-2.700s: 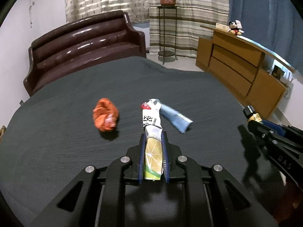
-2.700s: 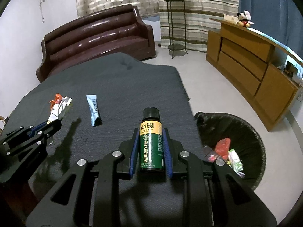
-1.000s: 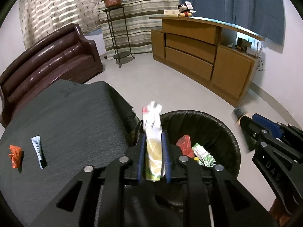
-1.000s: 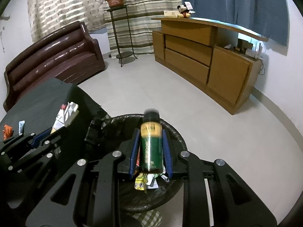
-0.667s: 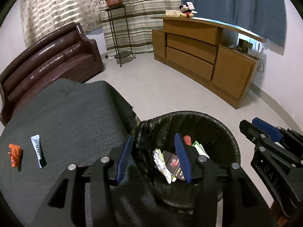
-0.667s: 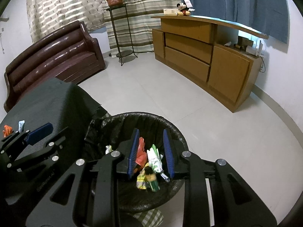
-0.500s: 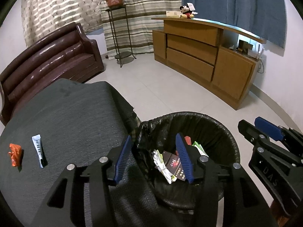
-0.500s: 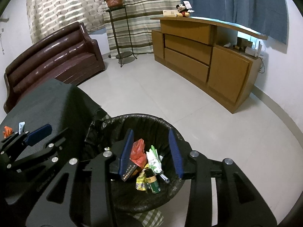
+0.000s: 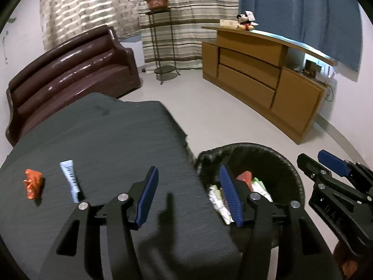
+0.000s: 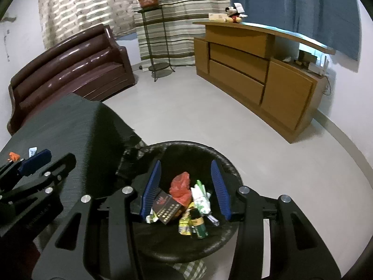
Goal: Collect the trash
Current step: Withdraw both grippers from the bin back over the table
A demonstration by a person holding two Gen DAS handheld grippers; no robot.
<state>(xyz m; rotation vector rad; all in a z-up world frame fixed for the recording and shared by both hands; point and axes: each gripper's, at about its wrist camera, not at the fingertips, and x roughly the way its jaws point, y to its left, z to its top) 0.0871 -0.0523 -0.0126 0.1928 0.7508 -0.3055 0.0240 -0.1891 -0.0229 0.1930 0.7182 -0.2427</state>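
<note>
Hovering over the black-lined bin (image 10: pixel 223 163) at lower centre of the right wrist view, the right gripper (image 10: pixel 185 187) has its jaws apart with nothing between them; they have just been opening. Below them the green bottle (image 10: pixel 198 225) lies among wrappers in the bin. The left gripper (image 9: pixel 188 197) is likewise wide and empty, its jaws also just opened, framing the dark table (image 9: pixel 105 140) edge and the bin's near side.

Left of it on the table lie the pale blue tube (image 9: pixel 70 179) and, further left, the crumpled orange wrapper (image 9: pixel 33 183). Both look light: the tube is probably soft and best pinched across its flat middle, and the wrapper should crush easily wherever it is taken.

A second ago each gripper held its item; both items are now in the bin.
</note>
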